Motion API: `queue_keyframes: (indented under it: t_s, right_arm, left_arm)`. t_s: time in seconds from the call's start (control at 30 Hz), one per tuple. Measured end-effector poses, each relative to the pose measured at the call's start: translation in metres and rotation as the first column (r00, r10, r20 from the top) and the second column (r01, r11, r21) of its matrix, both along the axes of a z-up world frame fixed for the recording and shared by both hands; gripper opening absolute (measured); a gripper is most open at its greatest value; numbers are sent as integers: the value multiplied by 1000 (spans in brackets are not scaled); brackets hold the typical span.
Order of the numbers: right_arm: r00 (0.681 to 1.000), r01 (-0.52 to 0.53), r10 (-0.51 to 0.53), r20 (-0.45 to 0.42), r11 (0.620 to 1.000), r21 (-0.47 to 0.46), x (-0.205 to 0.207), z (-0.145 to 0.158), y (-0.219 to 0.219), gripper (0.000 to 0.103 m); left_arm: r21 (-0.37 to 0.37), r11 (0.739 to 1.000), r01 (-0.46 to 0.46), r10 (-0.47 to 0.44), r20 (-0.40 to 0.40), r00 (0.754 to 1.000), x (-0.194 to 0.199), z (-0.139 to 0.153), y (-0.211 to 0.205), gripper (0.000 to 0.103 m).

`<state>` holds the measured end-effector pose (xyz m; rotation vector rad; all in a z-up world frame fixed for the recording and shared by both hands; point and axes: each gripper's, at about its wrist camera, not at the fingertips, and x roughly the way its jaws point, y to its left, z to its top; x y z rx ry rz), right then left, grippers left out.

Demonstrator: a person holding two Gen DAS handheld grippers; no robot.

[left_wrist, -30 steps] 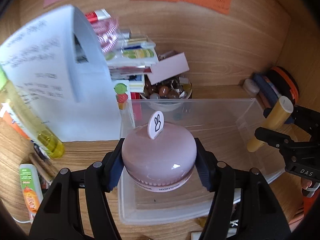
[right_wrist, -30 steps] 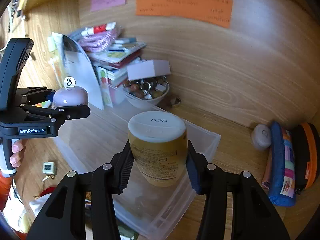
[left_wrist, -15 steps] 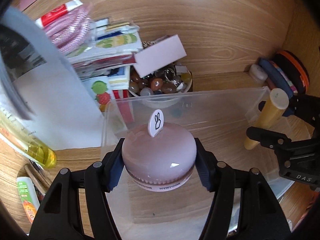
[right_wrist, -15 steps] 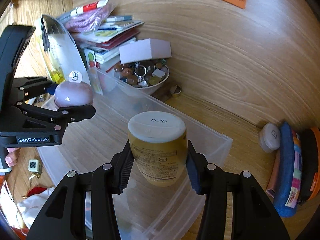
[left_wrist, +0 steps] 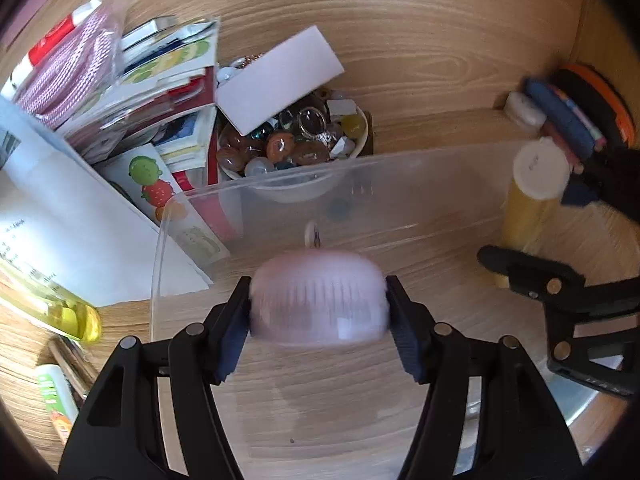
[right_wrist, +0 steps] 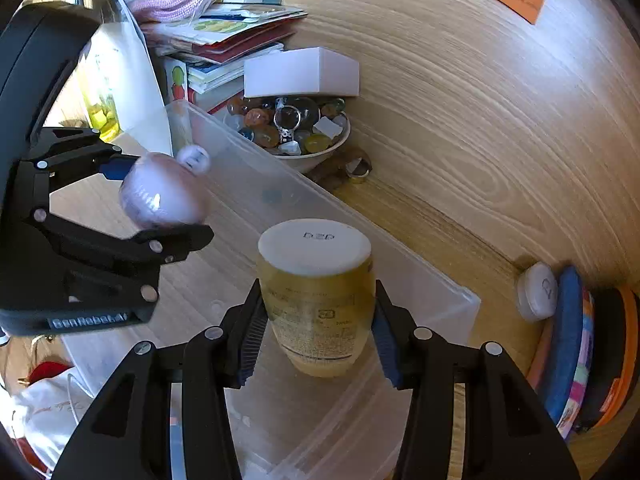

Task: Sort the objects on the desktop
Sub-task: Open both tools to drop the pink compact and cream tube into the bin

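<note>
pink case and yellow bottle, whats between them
Only bare bin floor separates the pink case from the yellow bottle; the right wrist view shows it.

A bin [left_wrist: 192, 200] is set at the centre of both frames on a desk [right_wrist: 460, 160]. Inside its walls, a dome [left_wrist: 320, 296] is held at lower centre of the left view by the left gripper [left_wrist: 318, 320], and a bottle [right_wrist: 316, 296] at lower centre of the right view by the right gripper [right_wrist: 316, 332]. Behind the bin, a bowl [left_wrist: 296, 148] of beads is placed, with a box [left_wrist: 276, 80] resting on it. A stack of booklets [left_wrist: 160, 92] is seen at upper left, and pouches [right_wrist: 576, 344] at the right edge.
</note>
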<state>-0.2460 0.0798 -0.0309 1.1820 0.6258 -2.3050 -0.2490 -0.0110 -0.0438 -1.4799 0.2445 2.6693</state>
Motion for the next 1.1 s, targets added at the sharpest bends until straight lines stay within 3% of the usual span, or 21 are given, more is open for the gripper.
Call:
queue_keyframes:
  t_s: [0.33, 0.73, 0.87, 1.1]
  right_arm:
    - [1000, 0, 0, 4, 998, 58, 1, -8, -3, 48]
    - [1000, 15, -15, -20, 1000, -11, 16, 11, 17, 56]
    - [999, 17, -18, -42, 1000, -24, 28, 21, 18, 68]
    - [997, 5, -10, -72, 998, -68, 48, 35, 26, 72]
  left_arm:
    - [-25, 1000, -6, 7, 12, 1000, -2, -4, 2, 69]
    - [-46, 999, -11, 10, -20, 1000, 8, 5, 7, 76]
    - [-58, 998, -18, 15, -45, 999, 23, 18, 9, 83]
    - [-52, 999, -14, 9, -94, 996, 46, 42, 1, 92]
